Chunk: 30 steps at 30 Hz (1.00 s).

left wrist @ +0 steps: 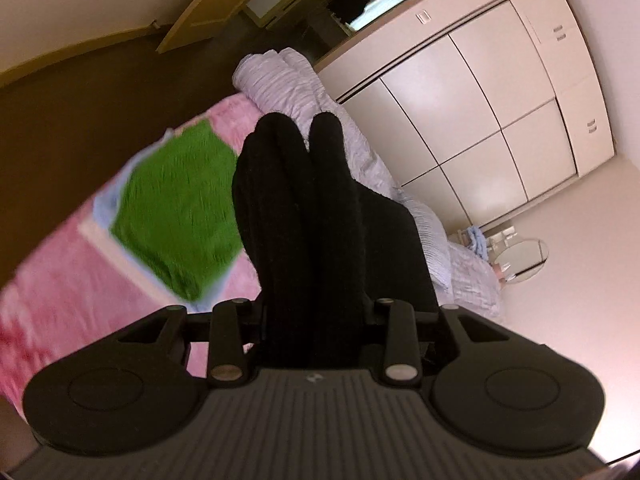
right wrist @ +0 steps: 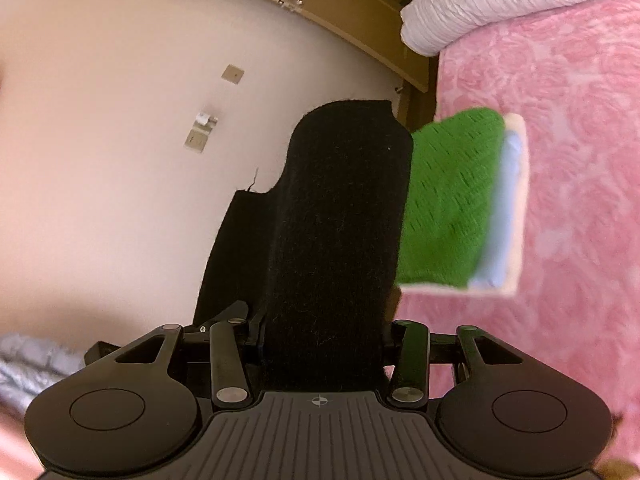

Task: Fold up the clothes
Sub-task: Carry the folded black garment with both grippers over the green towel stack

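Note:
A black garment (left wrist: 304, 220) fills the middle of the left wrist view, gathered in thick folds around my left gripper (left wrist: 308, 148), which is shut on it; the fingertips are hidden under the fabric. In the right wrist view the same black garment (right wrist: 336, 220) stands up as a flat panel over my right gripper (right wrist: 332, 200), which is also shut on it, fingers hidden. Both grippers are raised above the bed. A folded green cloth (left wrist: 176, 208) (right wrist: 448, 200) lies on the bed on top of a light blue piece and a cream piece.
The pink bedspread (left wrist: 60, 300) (right wrist: 560, 120) covers the bed. A rumpled pale duvet (left wrist: 288, 80) (right wrist: 480, 8) lies along its far side. Cream wardrobe doors (left wrist: 480, 100) and a round mirror (left wrist: 520, 256) stand behind. A bare wall (right wrist: 120, 120) is left of the right gripper.

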{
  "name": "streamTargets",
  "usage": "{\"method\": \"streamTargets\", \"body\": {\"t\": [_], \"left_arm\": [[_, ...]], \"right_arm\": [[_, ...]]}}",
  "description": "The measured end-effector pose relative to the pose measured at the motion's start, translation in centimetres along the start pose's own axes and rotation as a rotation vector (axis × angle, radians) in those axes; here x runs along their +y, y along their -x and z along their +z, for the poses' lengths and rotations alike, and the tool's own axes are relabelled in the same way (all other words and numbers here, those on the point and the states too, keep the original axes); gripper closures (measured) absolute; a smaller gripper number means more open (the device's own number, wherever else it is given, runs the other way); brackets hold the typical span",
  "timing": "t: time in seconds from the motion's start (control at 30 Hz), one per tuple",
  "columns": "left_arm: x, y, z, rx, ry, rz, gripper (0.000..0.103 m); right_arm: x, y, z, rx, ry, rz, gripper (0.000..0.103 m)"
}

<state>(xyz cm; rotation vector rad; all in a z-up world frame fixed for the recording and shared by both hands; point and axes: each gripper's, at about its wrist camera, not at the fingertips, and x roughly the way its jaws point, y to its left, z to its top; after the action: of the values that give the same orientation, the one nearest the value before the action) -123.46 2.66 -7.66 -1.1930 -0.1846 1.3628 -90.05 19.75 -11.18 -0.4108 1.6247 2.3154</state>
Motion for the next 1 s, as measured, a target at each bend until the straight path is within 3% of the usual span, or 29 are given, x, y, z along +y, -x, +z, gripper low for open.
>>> {"method": "streamTargets", "body": {"t": [0.23,0.43,0.7,1.0], "left_arm": [[3.0,-3.8,7.5,0.016,-0.038,-0.029,0.073],[5.8,-8.1,11.7,0.099,-0.084,-0.058,0.073],[10.7,-15.1,14.2,0.228,-0.119,-0.106,0.073],[14.2,-20.1,14.3,0.283,-0.099,-0.105,0.073]], "right_arm": [[0.0,-6.8,4.5,-0.073,0.014,-0.022,0.059],[-1.7,-10.8,6.5,-0.138,-0.035,-0.062,0.059],[-5.7,-13.6,5.6,-0.236,-0.111,-0.119,0.059],[-9.1,-15.7,6.5,-0.219,-0.110,-0.197,0.059]]}}
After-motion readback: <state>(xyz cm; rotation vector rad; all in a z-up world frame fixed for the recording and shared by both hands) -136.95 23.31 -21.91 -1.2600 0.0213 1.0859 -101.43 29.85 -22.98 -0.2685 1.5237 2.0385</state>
